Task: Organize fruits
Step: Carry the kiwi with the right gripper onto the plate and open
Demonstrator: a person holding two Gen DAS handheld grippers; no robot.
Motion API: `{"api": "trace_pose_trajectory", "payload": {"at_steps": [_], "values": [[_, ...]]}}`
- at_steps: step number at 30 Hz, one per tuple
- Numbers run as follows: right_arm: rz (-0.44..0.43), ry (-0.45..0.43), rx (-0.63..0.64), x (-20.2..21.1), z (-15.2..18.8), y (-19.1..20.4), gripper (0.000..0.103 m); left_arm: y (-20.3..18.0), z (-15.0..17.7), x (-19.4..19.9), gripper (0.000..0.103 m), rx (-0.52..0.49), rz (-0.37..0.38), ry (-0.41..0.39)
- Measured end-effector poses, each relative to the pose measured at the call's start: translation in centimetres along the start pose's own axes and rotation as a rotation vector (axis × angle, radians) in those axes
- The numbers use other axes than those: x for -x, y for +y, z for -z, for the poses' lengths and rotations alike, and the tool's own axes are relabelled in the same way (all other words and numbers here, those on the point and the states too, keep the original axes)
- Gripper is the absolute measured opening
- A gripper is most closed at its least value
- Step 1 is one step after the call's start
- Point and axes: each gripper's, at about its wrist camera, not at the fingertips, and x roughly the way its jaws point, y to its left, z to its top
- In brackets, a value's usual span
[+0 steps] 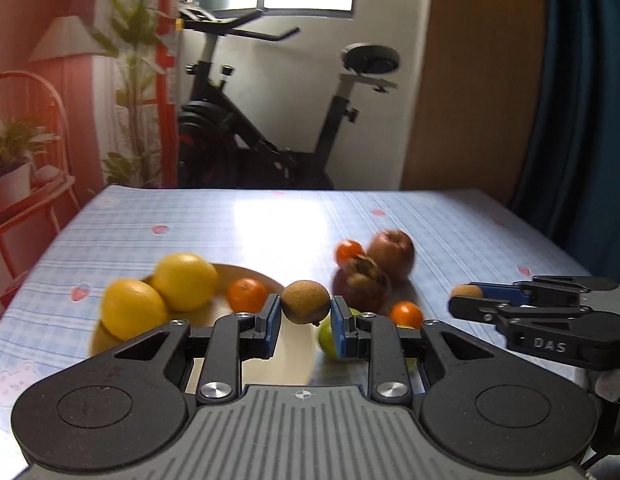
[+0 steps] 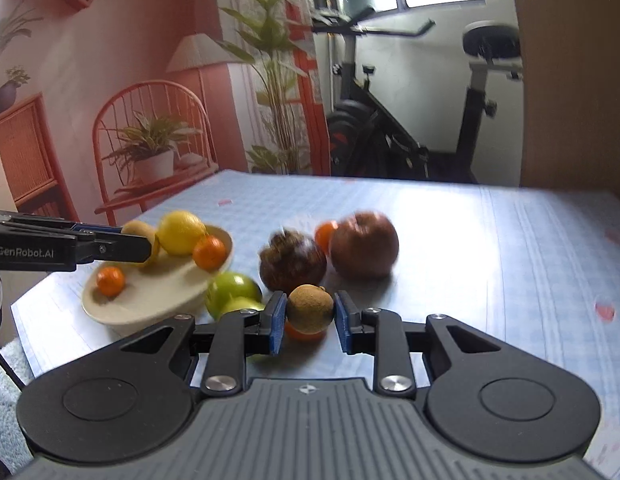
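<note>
Above the table (image 1: 110,216), I have 2 grippers, left (image 1: 306,316) and right (image 2: 310,316), each clamped on a longan (image 1: 305,302), which could slip and roll off.

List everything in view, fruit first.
lemons: two, yellow, in the bowl
small oranges: four, orange, two in bowl, two on table
green fruits: two, green, beside bowl
mangosteen: one, dark purple, mid-table
apple: one, red, right of mangosteen
brown fruits: two, brown, both held
bowl: one, beige, table's left side
tablecloth: one, blue check, over table
exercise bike: one, black, behind table
left fingers: black, blue pads, shut on brown fruit
right fingers: likewise
</note>
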Motion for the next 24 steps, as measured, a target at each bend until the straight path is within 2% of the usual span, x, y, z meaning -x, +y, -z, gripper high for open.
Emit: {"api": "trace_pose_trajectory", "payload": {"at_steps": [7,12,15,19,24], "values": [[-0.085,-0.015,0.112,-3.1,-4.1,3.2,0.029,5.9,-2.1,1.4,0.028,0.118,-0.104,-0.021],[-0.136,0.017,0.225,-7.4,-5.4,6.5,0.029,8.3,-1.8,1.2,0.028,0.112,-0.195,0.017],[-0.158,0.071,0.288,-10.3,-5.1,8.4,0.028,9.2,-1.4,0.6,0.028,0.148,-0.201,0.053],[-0.180,0.164,0.342,-13.3,-3.8,9.9,0.028,10.2,-1.0,0.0,0.028,0.146,-0.217,0.088],[-0.198,0.248,0.313,-15.3,-2.9,10.0,0.028,10.7,-0.6,-0.6,0.028,0.140,-0.192,0.114]]}}
